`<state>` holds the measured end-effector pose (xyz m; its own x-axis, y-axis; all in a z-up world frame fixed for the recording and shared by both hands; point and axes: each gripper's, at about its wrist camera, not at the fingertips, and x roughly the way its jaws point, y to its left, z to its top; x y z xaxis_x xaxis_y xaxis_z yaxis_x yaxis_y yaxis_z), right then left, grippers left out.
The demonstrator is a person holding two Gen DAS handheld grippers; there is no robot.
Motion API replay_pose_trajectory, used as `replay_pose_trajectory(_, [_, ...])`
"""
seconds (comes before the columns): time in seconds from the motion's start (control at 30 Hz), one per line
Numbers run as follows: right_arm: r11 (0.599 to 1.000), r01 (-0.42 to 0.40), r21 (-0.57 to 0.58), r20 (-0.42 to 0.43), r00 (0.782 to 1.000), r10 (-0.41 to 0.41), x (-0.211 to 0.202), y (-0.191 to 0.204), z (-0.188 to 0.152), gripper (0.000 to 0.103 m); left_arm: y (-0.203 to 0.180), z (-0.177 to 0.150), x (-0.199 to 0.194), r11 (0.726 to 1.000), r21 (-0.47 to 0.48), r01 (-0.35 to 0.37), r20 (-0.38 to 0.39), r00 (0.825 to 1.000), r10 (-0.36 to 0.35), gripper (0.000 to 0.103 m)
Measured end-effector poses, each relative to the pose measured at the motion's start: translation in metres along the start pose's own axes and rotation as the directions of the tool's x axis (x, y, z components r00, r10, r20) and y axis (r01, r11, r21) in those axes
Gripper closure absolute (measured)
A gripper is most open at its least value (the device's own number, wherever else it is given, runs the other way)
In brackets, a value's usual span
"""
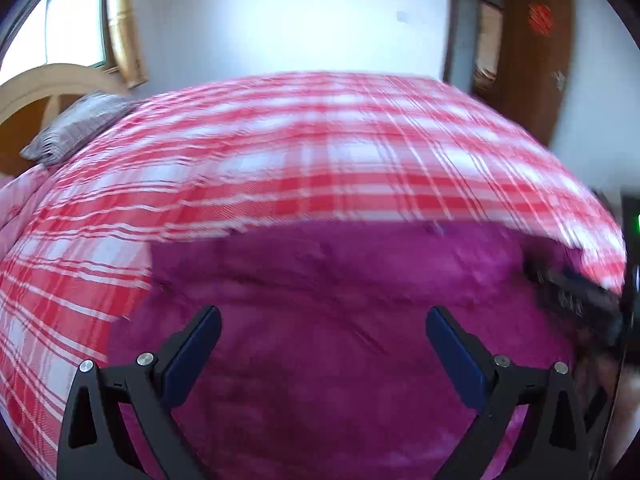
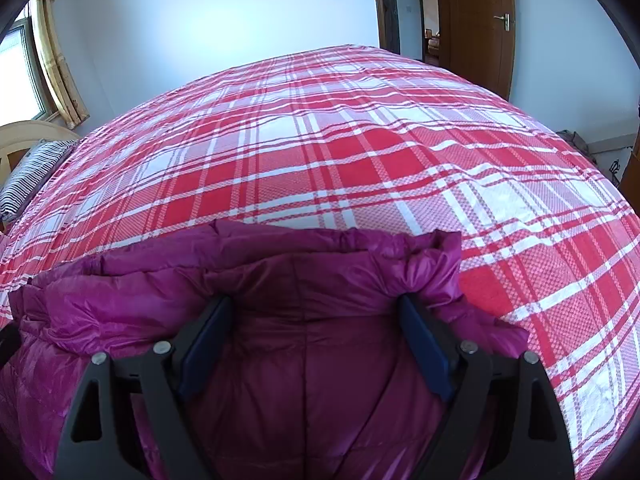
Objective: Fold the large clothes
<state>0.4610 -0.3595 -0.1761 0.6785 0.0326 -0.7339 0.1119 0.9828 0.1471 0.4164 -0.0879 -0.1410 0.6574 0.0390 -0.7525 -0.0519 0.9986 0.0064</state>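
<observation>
A large magenta padded jacket (image 1: 340, 280) lies on a bed covered with a red and white plaid sheet (image 1: 280, 152). The left wrist view is blurred by motion. My left gripper (image 1: 323, 322) is open just above the jacket and holds nothing. In the right wrist view the jacket (image 2: 248, 280) lies bunched at the near edge of the plaid sheet (image 2: 340, 152), its puffy rim raised. My right gripper (image 2: 316, 312) is open, its fingers spread over the jacket's fabric, with a fold of the rim draped against the right finger (image 2: 424, 340).
A striped pillow (image 1: 76, 128) lies at the far left by a wooden headboard (image 1: 40, 88). A window with a gold curtain (image 2: 60, 72) is on the left. A brown door (image 2: 476, 20) stands behind the bed. A dark object (image 1: 576, 296) shows at the right edge.
</observation>
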Motion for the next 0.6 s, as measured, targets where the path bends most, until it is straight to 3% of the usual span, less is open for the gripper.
replay_pose_trajectory(0.07, [1.0,0.001,-0.001,0.0,1.0,-0.001,0.0,0.001,0.0,0.016,-0.008,-0.008,0.016,0.999,0.034,-0.043,-0.033,0.998,0.044,0.001])
replay_pose_trajectory(0.13, [1.0,0.001,-0.001,0.001,1.0,-0.001,0.0,0.0,0.0,0.016,-0.003,-0.011,0.028,0.999,-0.007,-0.037,-0.053,0.998,0.037,0.001])
replay_pose_trajectory(0.47, [1.0,0.014,-0.01,-0.003,1.0,-0.014,0.0,0.002,0.001,0.015,-0.004,-0.015,0.04,0.999,-0.022,-0.046,-0.045,0.998,0.045,0.001])
replay_pose_trajectory(0.6, [0.999,-0.026,-0.025,0.019,0.999,0.027,-0.024,0.01,-0.005,0.016,-0.003,-0.016,0.04,0.999,-0.023,-0.047,-0.041,0.998,0.046,0.001])
